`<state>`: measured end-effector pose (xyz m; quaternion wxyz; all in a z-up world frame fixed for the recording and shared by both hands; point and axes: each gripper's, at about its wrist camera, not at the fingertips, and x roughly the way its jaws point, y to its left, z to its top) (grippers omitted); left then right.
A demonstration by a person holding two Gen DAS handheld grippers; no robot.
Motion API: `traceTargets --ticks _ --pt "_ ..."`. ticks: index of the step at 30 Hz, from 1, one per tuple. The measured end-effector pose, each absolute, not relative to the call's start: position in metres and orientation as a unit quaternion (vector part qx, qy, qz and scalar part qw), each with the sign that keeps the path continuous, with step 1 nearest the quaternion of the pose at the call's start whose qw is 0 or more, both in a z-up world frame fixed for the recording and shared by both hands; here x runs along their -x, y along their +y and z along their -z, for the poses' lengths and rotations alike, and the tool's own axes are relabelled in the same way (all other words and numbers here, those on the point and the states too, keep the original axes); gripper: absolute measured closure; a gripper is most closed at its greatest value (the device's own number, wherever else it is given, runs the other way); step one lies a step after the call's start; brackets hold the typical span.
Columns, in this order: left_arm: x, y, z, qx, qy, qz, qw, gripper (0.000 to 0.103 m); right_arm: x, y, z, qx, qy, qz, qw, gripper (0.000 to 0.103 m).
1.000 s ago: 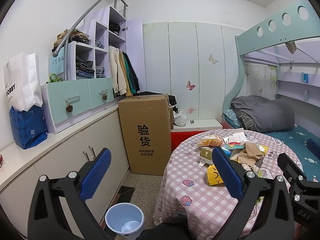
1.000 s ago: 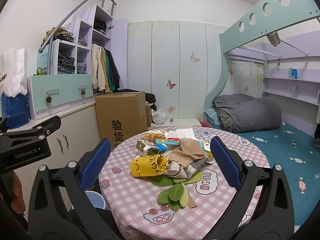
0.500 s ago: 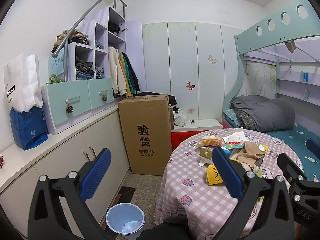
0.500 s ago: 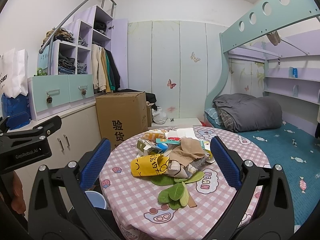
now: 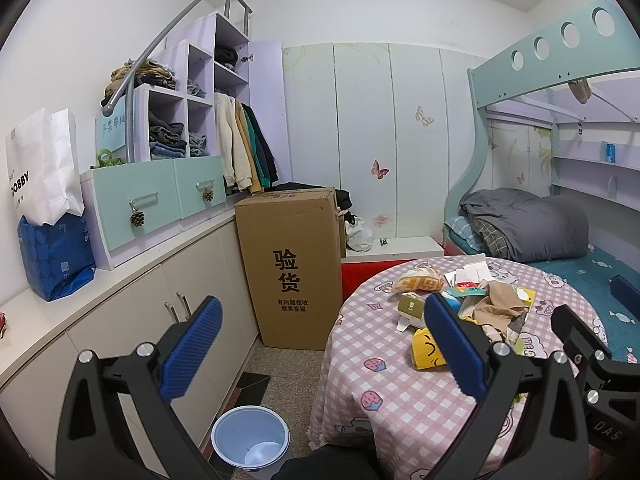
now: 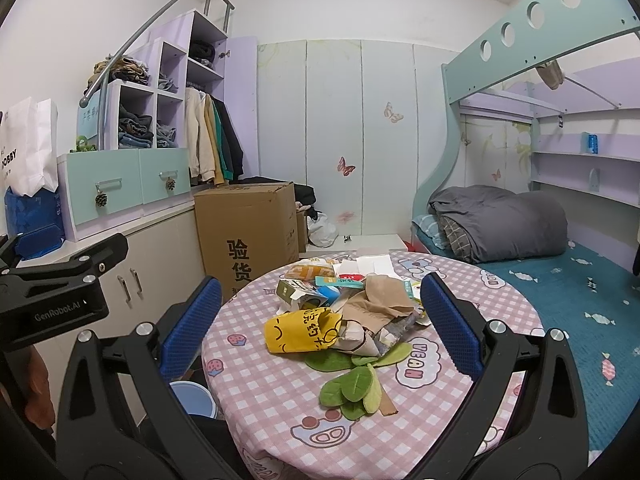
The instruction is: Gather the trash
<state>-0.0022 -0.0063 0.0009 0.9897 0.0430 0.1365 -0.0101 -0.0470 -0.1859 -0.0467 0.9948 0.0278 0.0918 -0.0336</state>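
A heap of trash lies on a round table with a pink checked cloth (image 6: 280,396): a yellow wrapper (image 6: 300,330), a beige crumpled paper bag (image 6: 380,300), a green carton (image 6: 290,290), white papers (image 6: 372,265) and green leaf shapes (image 6: 352,390). The heap also shows in the left wrist view (image 5: 460,300). A pale blue trash bin (image 5: 250,438) stands on the floor left of the table. My left gripper (image 5: 320,344) is open and empty, above the floor beside the table. My right gripper (image 6: 320,320) is open and empty, short of the heap.
A tall cardboard box (image 5: 292,264) stands behind the table's left side. White cabinets (image 5: 120,320) with shelves run along the left wall. A bunk bed (image 6: 560,260) with a grey quilt lies right of the table. A red box (image 5: 372,268) sits behind.
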Motion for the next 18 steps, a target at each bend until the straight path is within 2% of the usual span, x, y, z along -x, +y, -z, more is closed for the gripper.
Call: traceTargets --ticks 18 --pt "0.0028 -0.0083 -0.0003 -0.044 0.137 0.011 0.99 0.004 0.047 -0.181 0.0449 -0.028 0.093 0.033 0.995 0.006"
